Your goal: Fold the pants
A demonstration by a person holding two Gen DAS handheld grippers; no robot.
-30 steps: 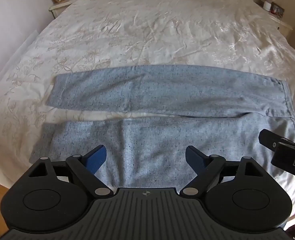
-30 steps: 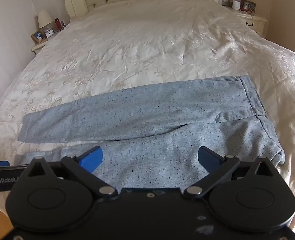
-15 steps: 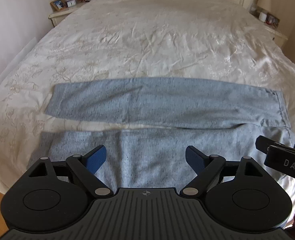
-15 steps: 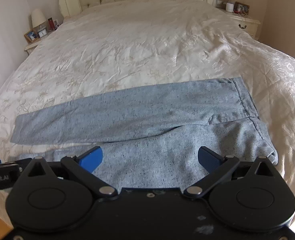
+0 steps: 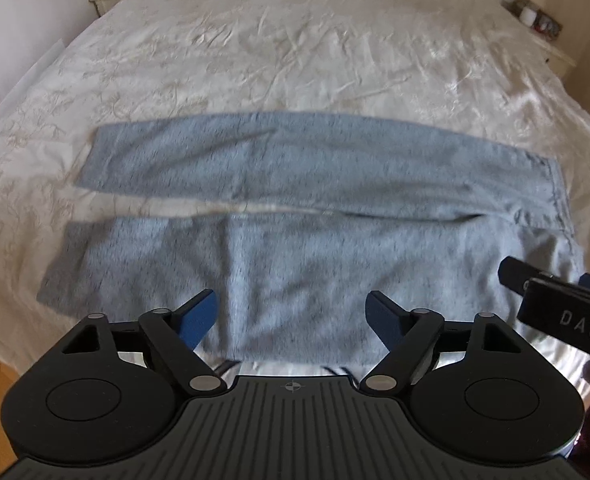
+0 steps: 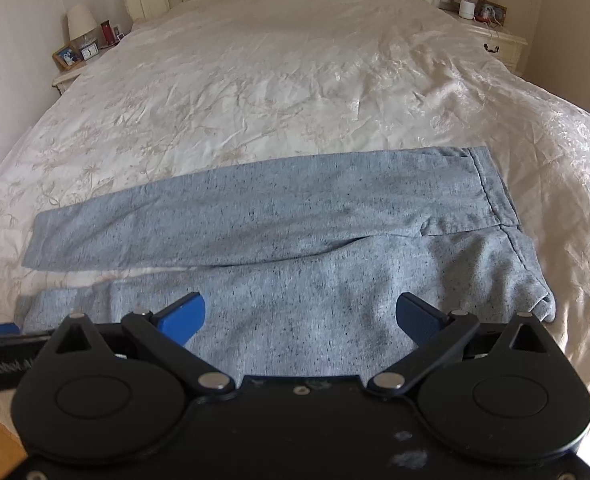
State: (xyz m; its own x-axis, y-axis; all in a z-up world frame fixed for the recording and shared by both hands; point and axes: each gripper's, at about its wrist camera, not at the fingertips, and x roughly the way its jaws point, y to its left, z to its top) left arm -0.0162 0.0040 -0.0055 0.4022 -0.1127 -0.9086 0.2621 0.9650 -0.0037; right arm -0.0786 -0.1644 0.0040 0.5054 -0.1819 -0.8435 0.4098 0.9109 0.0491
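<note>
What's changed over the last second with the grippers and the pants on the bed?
Both grippers have shifted a little above the near pant leg; the views tilted and the left one is blurred by motion. Nothing was grasped or released: the left gripper and right gripper stay open and empty. The pants still lie flat on the bed, legs apart.

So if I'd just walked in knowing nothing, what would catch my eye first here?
Probably the blue-grey pants spread flat across the near end of a big cream bed, waistband to the right, legs lying slightly apart. Next, the two black grippers low in the foreground, left gripper and right gripper, both open above the nearer leg.
</note>
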